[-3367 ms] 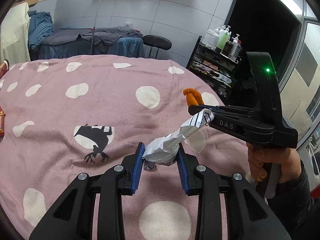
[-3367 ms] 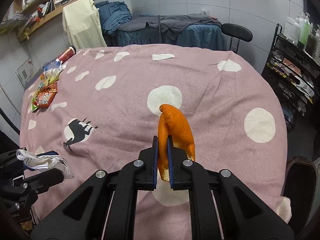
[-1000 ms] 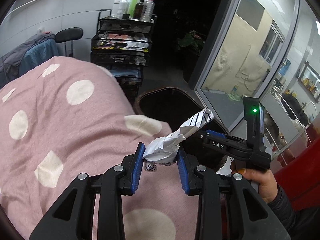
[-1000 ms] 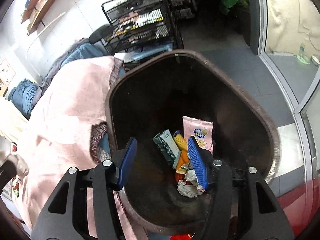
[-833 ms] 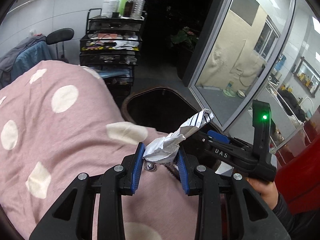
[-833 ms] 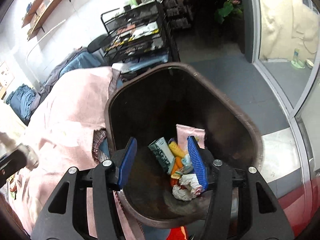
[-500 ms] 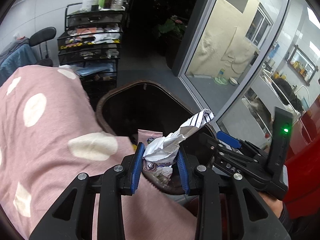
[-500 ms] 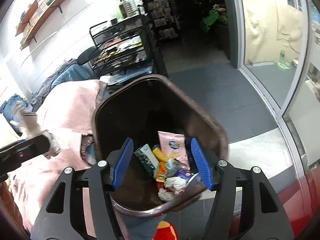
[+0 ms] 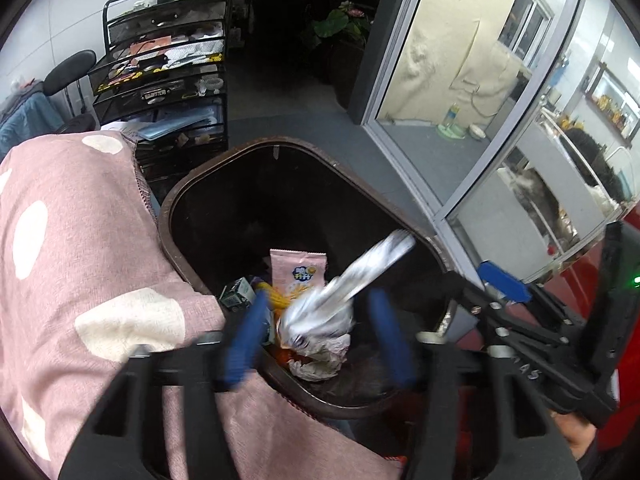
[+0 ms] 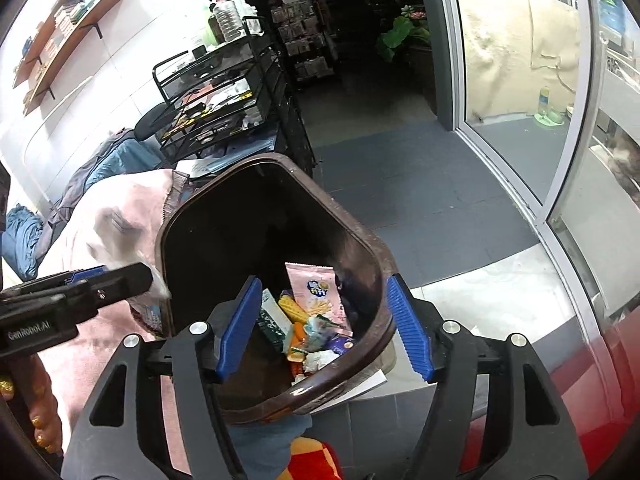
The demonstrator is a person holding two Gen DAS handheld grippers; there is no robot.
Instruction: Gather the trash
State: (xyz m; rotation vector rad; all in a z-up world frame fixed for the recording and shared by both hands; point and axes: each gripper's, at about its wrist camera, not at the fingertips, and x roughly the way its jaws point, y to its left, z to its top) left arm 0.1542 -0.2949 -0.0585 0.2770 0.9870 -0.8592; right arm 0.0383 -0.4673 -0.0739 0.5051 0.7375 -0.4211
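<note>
Wrapper point(image 9: 320, 312) is seen blurred between the spread pads of the left claw point(image 9: 316, 336), touching neither, above the bin point(image 9: 280, 148); its jaws have just been opening. The right claw point(image 10: 324, 328) is held spread, empty, over the bin.

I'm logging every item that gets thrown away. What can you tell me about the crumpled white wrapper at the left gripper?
The crumpled white wrapper looks like thin foil or paper, white with dark stripes on its long twisted tail, which slants up to the right. It is motion-blurred between the left gripper pads, whose jaws have just been opening, so it seems released above the brown trash bin.
</note>
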